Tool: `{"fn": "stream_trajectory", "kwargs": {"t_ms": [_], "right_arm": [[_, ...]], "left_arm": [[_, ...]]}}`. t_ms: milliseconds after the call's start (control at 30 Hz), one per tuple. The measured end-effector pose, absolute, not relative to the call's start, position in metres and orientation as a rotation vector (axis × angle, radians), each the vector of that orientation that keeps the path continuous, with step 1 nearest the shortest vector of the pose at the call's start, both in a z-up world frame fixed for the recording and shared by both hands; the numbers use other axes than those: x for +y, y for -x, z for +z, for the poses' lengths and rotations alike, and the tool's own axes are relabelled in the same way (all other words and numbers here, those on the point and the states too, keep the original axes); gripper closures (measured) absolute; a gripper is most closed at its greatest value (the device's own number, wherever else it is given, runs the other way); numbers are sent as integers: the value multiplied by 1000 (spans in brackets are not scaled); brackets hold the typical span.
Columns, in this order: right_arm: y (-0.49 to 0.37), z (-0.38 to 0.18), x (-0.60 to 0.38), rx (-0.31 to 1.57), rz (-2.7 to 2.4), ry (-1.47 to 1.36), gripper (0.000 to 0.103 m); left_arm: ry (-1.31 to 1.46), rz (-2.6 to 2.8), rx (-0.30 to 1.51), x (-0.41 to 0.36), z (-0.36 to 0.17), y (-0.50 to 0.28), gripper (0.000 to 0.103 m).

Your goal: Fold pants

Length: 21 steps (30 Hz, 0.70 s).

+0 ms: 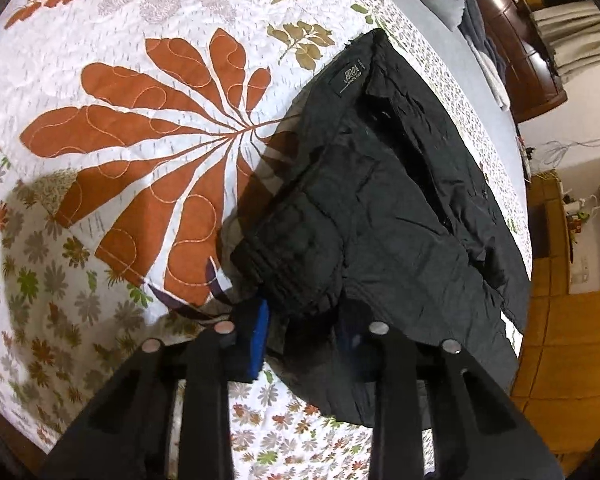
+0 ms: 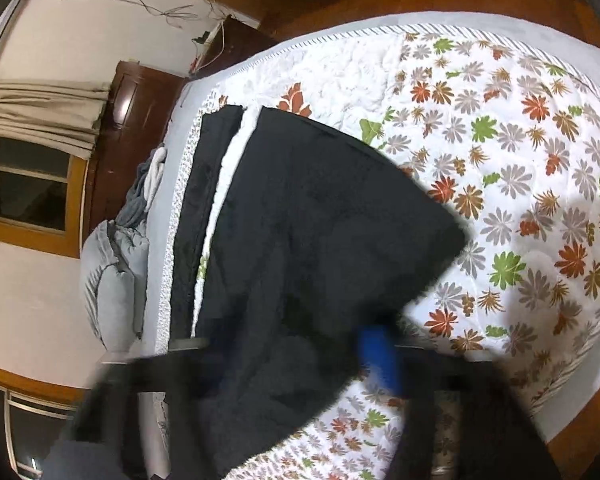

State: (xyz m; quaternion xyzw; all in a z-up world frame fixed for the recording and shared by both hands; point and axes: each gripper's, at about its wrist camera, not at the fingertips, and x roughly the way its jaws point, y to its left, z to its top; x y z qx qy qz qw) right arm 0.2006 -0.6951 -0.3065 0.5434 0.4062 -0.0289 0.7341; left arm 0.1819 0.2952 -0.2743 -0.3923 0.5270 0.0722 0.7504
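Observation:
Black pants [image 1: 388, 200] lie on a floral quilt, waistband with a label toward the far end in the left wrist view. My left gripper [image 1: 300, 320] stands at their near cuff end, blue pad beside the cloth, jaws apart with fabric between them. In the right wrist view the pants [image 2: 300, 240] hang lifted and spread, one leg [image 2: 200, 220] lying flat at the bed's edge. My right gripper [image 2: 300, 360] is blurred, with cloth draped over its left finger and a blue pad on the right; the jaws look apart.
The white quilt [image 1: 140, 120] with orange leaf prints covers the bed. Grey pillows [image 2: 112, 272] and a folded blanket lie at the head. A dark wooden cabinet [image 2: 132, 120], a window and wooden floor [image 1: 560, 340] surround the bed.

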Motion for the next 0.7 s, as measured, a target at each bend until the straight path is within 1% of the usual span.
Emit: {"fn": "stream_trajectory", "kwargs": {"t_ms": [133, 267, 400, 567, 700], "right_arm": [[-190, -296, -690, 883, -62, -1125, 94], [-190, -279, -677, 893, -39, -1082, 95], [-183, -277, -660, 938, -18, -1036, 95], [-169, -286, -642, 999, 10, -992, 95], [-167, -299, -630, 1051, 3, -966, 95]], "left_arm": [[878, 185, 1150, 301, -259, -179, 81], [901, 196, 1152, 316, -242, -169, 81], [907, 234, 1178, 331, -233, -142, 81], [942, 267, 1183, 352, -242, -105, 81], [964, 279, 1181, 359, -259, -95, 80]]}}
